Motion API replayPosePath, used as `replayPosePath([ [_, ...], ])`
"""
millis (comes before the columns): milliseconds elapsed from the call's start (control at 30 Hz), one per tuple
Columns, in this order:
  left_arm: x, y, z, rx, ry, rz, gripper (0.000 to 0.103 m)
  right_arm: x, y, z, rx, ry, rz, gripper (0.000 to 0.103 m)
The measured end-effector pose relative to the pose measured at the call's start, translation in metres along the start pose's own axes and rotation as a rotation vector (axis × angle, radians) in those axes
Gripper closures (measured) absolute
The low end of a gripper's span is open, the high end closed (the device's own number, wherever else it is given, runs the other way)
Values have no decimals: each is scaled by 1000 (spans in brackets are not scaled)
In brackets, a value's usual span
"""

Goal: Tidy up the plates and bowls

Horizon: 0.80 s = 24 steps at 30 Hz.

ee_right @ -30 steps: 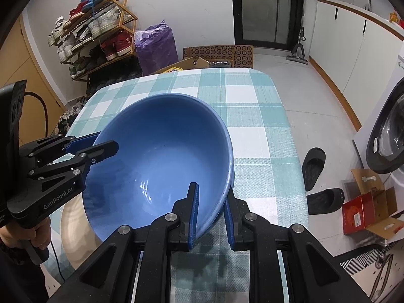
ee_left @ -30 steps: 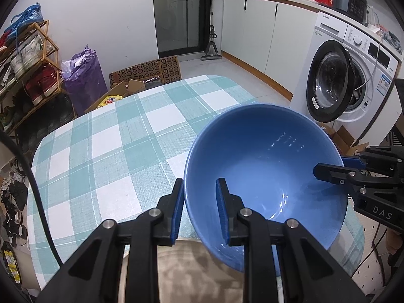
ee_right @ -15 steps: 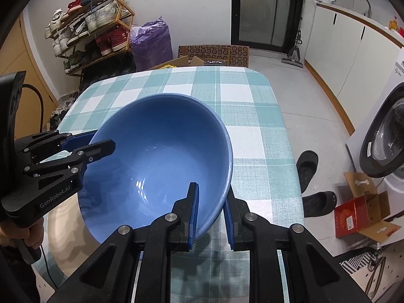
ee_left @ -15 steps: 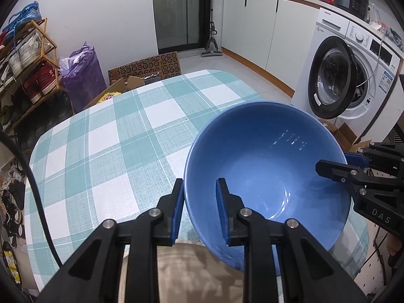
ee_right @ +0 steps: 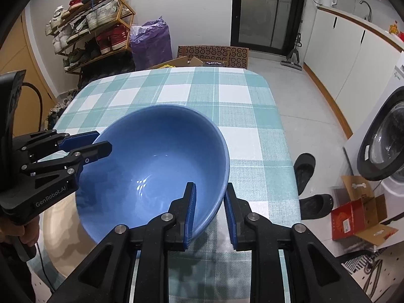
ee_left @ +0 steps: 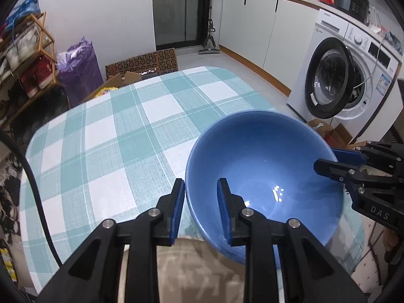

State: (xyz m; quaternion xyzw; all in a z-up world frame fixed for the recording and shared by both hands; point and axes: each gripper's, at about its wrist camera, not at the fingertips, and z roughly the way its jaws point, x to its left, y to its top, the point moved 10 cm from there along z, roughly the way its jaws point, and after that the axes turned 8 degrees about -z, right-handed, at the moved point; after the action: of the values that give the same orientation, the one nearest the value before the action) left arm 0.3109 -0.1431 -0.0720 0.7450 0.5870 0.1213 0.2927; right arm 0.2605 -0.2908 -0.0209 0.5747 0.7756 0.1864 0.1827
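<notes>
- The left gripper [ee_left: 200, 205] is pointed steeply down, and its jaws are being opened; the bowl [ee_left: 262, 176] rim is straddled, with a gap seen at the inner pad.
- The right gripper [ee_right: 209, 208] is likewise angled down at the opposite rim, its jaws being opened, with gaps seen at both pads.
- A hand [ee_right: 24, 234] is seen on the left gripper's handle.
</notes>
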Motion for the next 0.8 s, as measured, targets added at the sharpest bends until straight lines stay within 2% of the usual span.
replayPosePath([
  [33,1,-1,0,6,-7,-10,77,-2,-1,-1,-2,8,6,74],
  [100,4,-2,-1,12,-10,-26,69,-5,-3,-2,-4,15,17,70],
  [133,6,-3,-1,13,-13,-37,61,-7,-4,-3,-5,23,23,62],
  [200,7,-4,-2,14,-27,-55,55,-7,-5,-4,-11,46,34,53],
  [233,7,-5,-2,17,-35,-63,52,-6,-6,-5,-14,56,36,53],
  [300,7,-6,-4,21,-50,-74,51,-5,-6,-5,-16,59,33,47],
  [367,6,-8,-6,26,-57,-83,48,-3,-7,-7,-23,68,39,34],
  [400,6,-8,-7,25,-63,-89,47,-3,-7,-8,-29,74,45,32],
  [433,6,-8,-9,23,-70,-93,41,-2,-7,-9,-35,85,52,29],
  [533,7,-7,-14,5,-81,-109,10,-2,-8,-11,-50,103,63,21],
  [567,7,-7,-15,-1,-87,-113,6,-2,-8,-11,-54,105,68,20],
  [633,8,-7,-17,0,-104,-123,6,-4,-9,-11,-61,109,77,15],
  [733,13,-7,-16,-1,-87,-146,5,-10,-9,-11,-78,104,107,1],
  [800,15,-7,-16,-7,-77,-147,4,-13,-10,-10,-88,110,116,1],
])
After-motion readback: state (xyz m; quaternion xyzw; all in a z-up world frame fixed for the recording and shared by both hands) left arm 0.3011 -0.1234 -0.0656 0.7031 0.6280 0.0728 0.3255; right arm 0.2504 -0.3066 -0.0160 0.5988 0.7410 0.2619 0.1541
